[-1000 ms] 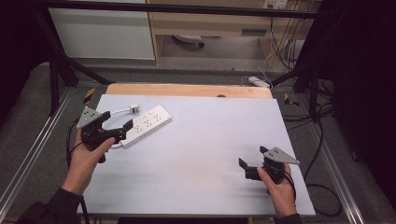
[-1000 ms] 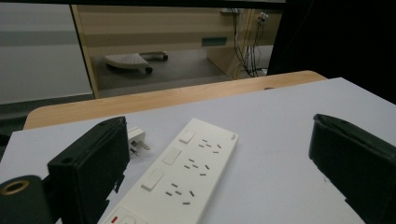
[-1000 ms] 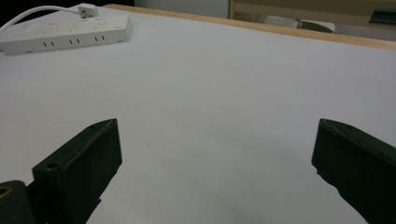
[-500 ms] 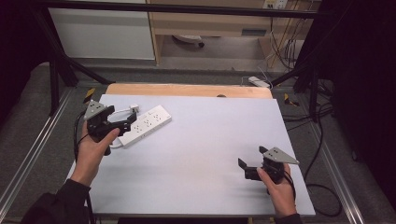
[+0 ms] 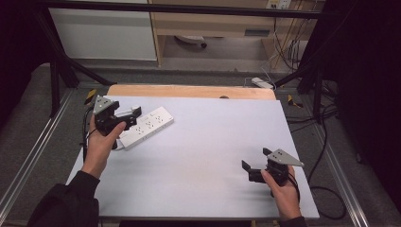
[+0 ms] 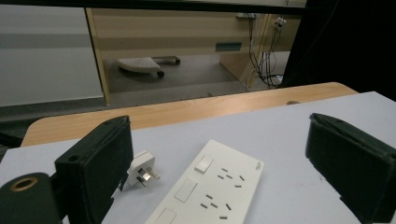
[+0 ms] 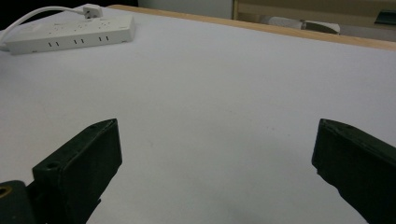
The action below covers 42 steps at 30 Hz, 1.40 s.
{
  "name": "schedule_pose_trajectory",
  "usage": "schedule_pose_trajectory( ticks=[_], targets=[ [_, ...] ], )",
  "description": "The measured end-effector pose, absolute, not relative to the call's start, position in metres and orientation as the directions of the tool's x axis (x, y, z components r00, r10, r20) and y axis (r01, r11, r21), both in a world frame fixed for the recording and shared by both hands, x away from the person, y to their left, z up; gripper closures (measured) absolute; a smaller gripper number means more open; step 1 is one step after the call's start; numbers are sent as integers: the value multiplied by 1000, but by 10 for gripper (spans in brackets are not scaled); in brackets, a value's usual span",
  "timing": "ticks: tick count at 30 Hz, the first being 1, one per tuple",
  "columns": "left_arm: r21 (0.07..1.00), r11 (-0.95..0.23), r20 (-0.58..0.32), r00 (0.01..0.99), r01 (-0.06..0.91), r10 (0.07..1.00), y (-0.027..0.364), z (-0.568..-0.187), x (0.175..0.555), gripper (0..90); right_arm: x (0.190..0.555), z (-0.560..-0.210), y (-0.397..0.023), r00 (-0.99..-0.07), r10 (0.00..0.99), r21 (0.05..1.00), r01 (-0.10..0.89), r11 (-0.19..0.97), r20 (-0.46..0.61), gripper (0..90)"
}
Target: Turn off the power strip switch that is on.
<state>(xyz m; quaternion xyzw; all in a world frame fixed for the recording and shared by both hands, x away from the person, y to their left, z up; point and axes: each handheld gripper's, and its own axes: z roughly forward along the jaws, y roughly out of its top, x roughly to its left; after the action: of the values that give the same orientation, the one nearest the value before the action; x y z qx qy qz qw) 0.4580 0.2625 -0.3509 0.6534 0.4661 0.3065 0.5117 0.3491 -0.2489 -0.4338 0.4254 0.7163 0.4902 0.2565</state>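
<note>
The left tool [image 5: 124, 117] hangs low over the far left part of the tabletop [image 5: 213, 142], its jaws spread wide and holding nothing. In the left gripper view the white power strip [image 6: 210, 189] lies just ahead of and below this tool, between the two jaws, its switches and socket holes facing up. A white three-pin plug [image 6: 142, 170] lies on its side just beside the strip, close to the tool's left jaw; whether it touches the strip cannot be told. In the high view the strip [image 5: 146, 126] runs slantwise away from the left tool, toward the far edge.

The right tool [image 5: 255, 171] rests low at the near right of the tabletop, its jaws also wide apart and empty. From it, the power strip [image 7: 70, 32] sits well away, far ahead and to its left, with a white cord [image 7: 37, 13] curving off its end.

The tabletop is a plain pale grey sheet, smooth and matte, with a strip of light wood [image 5: 189, 91] showing along its far edge. Beyond it are a grey floor, a white panel [image 5: 101, 33], a wooden desk [image 5: 217, 23] with a wheeled base under it, and a tangle of cables [image 5: 288, 52] to the right. Black frame bars [image 5: 52, 71] stand at both sides.
</note>
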Motion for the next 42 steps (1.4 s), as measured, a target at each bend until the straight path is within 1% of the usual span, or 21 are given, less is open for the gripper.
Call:
schedule_pose_trajectory(
  ticks=[15, 24, 42],
  targets=[
    [948, -56, -60, 346, 314, 936, 261, -368, 483, 81, 349, -433, -251, -503, 863, 922, 356, 155, 49, 21],
    [944, -49, -64, 328, 325, 942, 260, -375, 492, 83, 349, -433, -251, -505, 861, 922, 356, 149, 56, 20],
    [924, -49, -70, 293, 378, 953, 262, -391, 507, 99, 349, -433, -252, -507, 860, 922, 357, 149, 58, 19]
  ],
)
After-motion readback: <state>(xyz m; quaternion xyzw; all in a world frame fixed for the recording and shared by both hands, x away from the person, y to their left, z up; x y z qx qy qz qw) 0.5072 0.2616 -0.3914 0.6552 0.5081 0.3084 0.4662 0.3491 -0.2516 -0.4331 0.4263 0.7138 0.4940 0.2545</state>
